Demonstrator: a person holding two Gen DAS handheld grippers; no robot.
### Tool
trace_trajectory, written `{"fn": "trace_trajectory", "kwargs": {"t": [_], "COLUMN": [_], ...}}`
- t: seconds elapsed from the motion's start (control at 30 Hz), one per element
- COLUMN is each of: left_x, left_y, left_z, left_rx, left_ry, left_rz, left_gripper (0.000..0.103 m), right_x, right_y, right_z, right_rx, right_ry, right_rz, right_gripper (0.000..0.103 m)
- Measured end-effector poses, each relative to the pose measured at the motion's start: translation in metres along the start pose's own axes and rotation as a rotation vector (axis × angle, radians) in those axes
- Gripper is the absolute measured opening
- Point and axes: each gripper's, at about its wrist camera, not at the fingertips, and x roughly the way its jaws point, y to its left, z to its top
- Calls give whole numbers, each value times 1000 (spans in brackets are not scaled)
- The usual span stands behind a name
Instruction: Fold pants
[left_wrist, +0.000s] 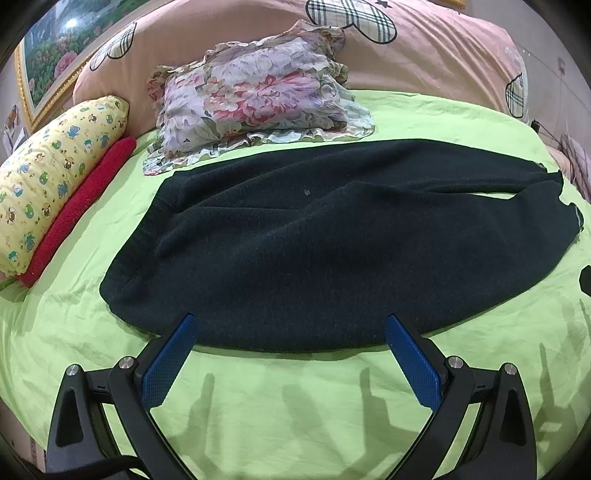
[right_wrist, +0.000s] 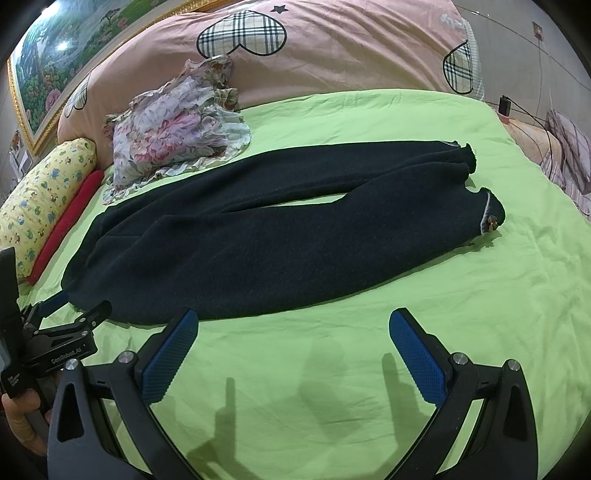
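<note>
While spread flat — pants (left_wrist: 314, 240) just beyond both grippers' wide, empty jaws.

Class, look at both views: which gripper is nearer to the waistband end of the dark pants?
Left. The left gripper hangs open at the pants' near edge by the waistband; the right gripper, also open, sits over bare green sheet toward the legs.

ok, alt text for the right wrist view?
Dark pants lie flat, unfolded, on a green sheet, waist at left, legs stretching right. The right claw is open over bare sheet near the pants' edge; the left claw is at the waist corner. Pillows sit behind.
</note>
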Motion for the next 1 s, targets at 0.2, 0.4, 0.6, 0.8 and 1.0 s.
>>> {"fn": "trace_trajectory", "kwargs": {"t": [0.2,0.4,0.6,0.8,1.0], "left_x": [0,-1,1,4,9], "left_y": [0,-4,-10,-16,-20], "left_z": [-1,-2,-3,-3,-2], "left_rx": [-2,3,24,41,55], "left_ry": [-1,-5,1,5,18], "left_rz": [-7,-31,-64,-69,-83], "left_gripper": [102,102,102,102,102], "right_x": [0,1,2,2,3], "right_y": [-1,-3,-9,-18,-23], "right_z": [-1,-1,0,2,3], "right_rx": [-1,10,18,33,42], "right_ry": [-1,-2,3,6,10], "right_rz": [3,1,-3,-4,-5], "right_gripper": [103,103,103,103,103]}}
